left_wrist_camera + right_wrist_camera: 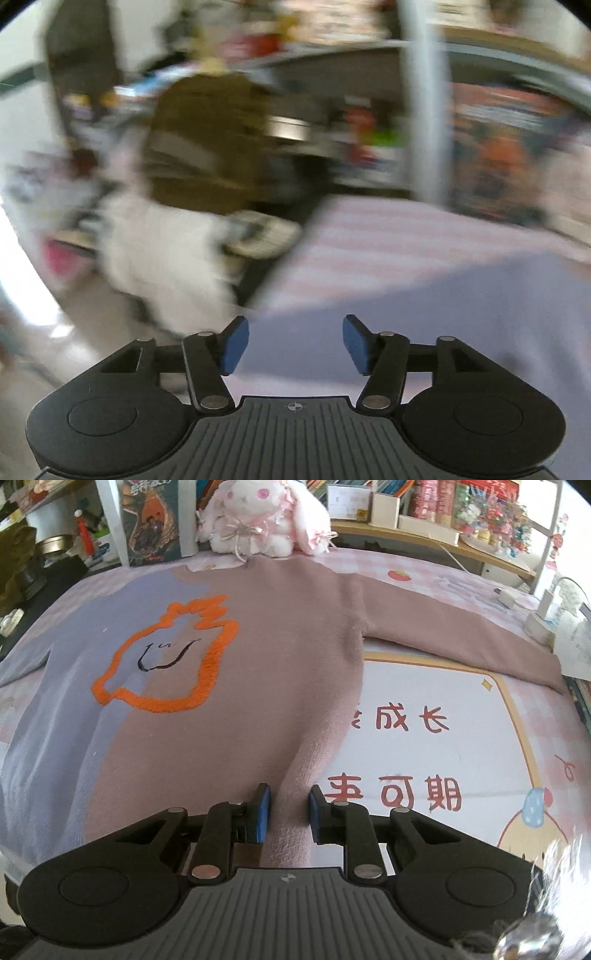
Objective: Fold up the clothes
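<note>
Lilac and dusty-pink knit, your sweater (pixel 229 686) lies front-up and spread flat on the table (pixel 436 698), neck at twelve o'clock by the plush rabbit (pixel 258 520), lilac half toward nine, one pink sleeve (pixel 458 635) stretched out toward two o'clock. An orange outline figure (pixel 166 653) with a small drawn face sits on the chest.

Starting at your left: the left hand-held gripper (pixel 295 345) is spread wide with nothing between its blue pads, above lilac fabric at the table's left edge. That view is heavily smeared by motion, so I can't tell just where on the cloth it hangs.

Your right hand-held gripper (pixel 289 814) stands narrow at six o'clock, its pads either side of a raised ridge of pink hem (pixel 291 830). They look close to the knit, but I can't tell whether they truly pinch it.

Risks, as I judge them: with only a thin ridge between the pads, a lift could slip off or take just the top layer, leaving the back panel behind and the fold crooked. If the left side moves this fast while the right holds, the sweater may skew across the table.

Writing: the mat beside the hem shows red Chinese characters, upside down to you; I read 成长 (pixel 410 722) and 可期 (pixel 421 794). Book and box labels at twelve o'clock are too small to read.
</note>
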`<state>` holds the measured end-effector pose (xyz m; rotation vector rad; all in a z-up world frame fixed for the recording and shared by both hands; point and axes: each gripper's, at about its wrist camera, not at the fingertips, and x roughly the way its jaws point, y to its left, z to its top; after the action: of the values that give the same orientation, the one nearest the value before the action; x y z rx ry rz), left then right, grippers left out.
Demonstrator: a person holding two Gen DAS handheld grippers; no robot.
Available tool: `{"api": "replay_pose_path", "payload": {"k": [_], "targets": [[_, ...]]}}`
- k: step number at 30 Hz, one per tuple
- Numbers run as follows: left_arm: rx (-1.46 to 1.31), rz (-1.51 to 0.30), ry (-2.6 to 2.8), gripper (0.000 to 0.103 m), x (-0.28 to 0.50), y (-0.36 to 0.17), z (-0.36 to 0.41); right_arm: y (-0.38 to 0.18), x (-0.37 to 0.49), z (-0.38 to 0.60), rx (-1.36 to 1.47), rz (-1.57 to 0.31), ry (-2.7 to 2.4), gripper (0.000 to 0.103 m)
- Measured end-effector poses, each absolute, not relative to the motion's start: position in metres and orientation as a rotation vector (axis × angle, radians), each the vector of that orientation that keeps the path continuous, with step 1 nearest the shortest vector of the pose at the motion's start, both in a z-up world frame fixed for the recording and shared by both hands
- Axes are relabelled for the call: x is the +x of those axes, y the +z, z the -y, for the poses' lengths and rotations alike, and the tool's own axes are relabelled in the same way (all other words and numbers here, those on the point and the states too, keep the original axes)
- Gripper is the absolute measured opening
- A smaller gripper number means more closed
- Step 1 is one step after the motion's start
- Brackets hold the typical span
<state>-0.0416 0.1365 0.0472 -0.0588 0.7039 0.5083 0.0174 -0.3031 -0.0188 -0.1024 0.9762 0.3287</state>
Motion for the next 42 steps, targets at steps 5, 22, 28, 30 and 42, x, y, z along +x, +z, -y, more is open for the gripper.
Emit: {"api": "replay_pose_path", "payload": {"k": [5, 22, 28, 30, 42], "targets": [[-0.102, -0.788, 0.247, 0.063, -0.043, 0.019, -0.074, -0.019, 0.011, 0.306, -0.073, -0.979, 0.271, 0.030], [-0.189, -0.851, 0.154, 0.063, -0.053, -0.009, -0.046, -0.019, -0.015, 0.314, 0.002, -0.977, 0.225, 0.024], [-0.166, -0.916, 0.143, 0.060, -0.039, -0.019, -0.029, -0.018, -0.021, 0.305, -0.045, -0.972, 0.264, 0.021], [-0.174, -0.934, 0.126, 0.060, -0.041, -0.021, -0.025, -0.018, -0.023, 0.301, -0.066, -0.969, 0.282, 0.020], [-0.038, -0.901, 0.099, 0.053, -0.036, -0.024, -0.019, -0.015, -0.041, 0.265, -0.195, -0.966, 0.485, 0.013]]}}
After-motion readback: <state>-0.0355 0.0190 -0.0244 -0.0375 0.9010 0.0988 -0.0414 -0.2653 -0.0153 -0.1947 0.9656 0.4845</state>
